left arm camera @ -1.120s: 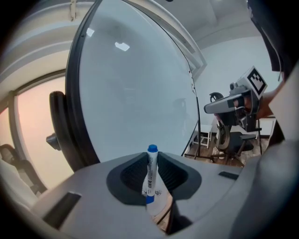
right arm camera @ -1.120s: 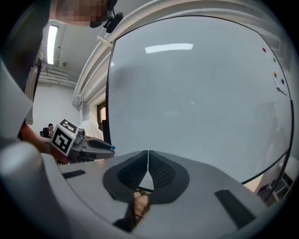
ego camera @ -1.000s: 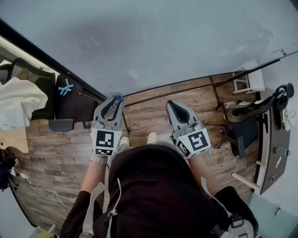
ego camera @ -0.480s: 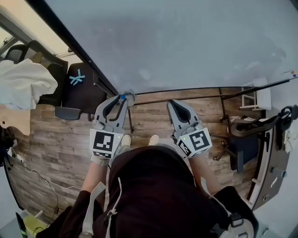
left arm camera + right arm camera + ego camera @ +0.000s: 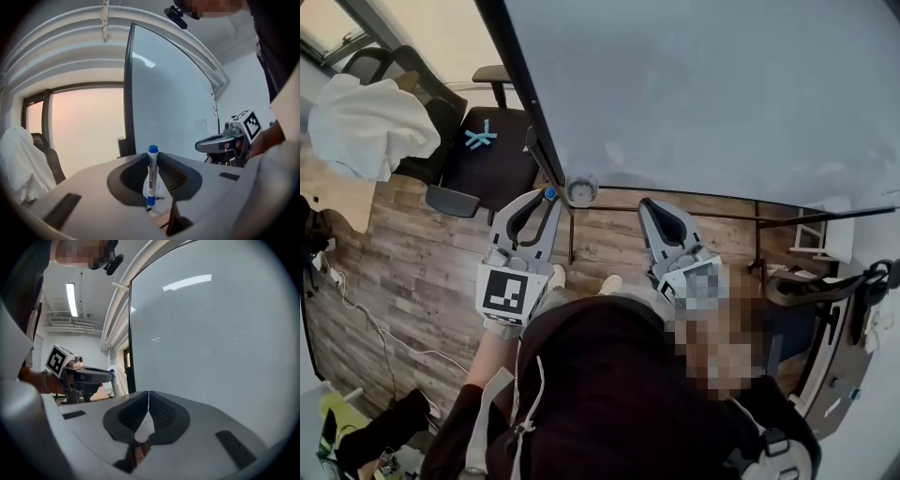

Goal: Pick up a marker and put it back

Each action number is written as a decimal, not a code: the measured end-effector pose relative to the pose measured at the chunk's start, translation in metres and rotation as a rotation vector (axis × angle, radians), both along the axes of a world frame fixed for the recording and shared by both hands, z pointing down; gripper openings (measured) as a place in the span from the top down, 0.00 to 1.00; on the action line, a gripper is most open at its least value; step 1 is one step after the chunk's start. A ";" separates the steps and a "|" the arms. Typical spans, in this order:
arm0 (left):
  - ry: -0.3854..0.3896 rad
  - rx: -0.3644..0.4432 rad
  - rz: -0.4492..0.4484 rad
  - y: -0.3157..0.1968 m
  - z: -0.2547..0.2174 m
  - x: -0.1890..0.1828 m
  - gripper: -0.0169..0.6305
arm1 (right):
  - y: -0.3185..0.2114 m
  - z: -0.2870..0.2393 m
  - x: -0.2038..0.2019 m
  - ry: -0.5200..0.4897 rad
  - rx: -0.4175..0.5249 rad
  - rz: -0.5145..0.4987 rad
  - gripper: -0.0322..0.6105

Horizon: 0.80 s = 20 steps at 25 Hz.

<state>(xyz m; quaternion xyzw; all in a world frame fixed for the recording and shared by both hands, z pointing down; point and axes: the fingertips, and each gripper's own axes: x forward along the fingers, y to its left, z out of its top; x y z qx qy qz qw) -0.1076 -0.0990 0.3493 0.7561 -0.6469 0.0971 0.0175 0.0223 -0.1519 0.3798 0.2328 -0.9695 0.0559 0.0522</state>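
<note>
1. Whiteboard [image 5: 703,94] fills 12 to 3 o'clock of the head view; wood floor [image 5: 412,272] below, black chair [image 5: 487,155] at 10 o'clock.
2. Left gripper [image 5: 546,201] is clenched on the marker [image 5: 151,178]. Marker stands upright between the jaws, blue cap up, near the board's frame.
3. Right gripper [image 5: 649,208], 3 o'clock of the left one: jaws pressed together, nothing between them.
4. Marker is probably light, stiff, with a smooth plastic barrel, so it may slip or pivot. Best hold is mid-barrel, not the cap.
5. Likely step: carrying; put-back not yet done.
</note>
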 end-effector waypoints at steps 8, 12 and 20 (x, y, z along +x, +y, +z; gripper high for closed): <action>0.018 -0.006 -0.119 0.035 0.002 -0.040 0.86 | 0.017 -0.003 -0.043 0.010 0.004 -0.113 0.92; 0.032 -0.015 -0.172 0.056 0.010 -0.062 0.86 | 0.029 -0.005 -0.065 0.018 0.010 -0.157 0.92; 0.072 -0.021 -0.242 0.087 0.027 -0.097 0.86 | 0.053 -0.006 -0.099 0.040 0.021 -0.228 0.92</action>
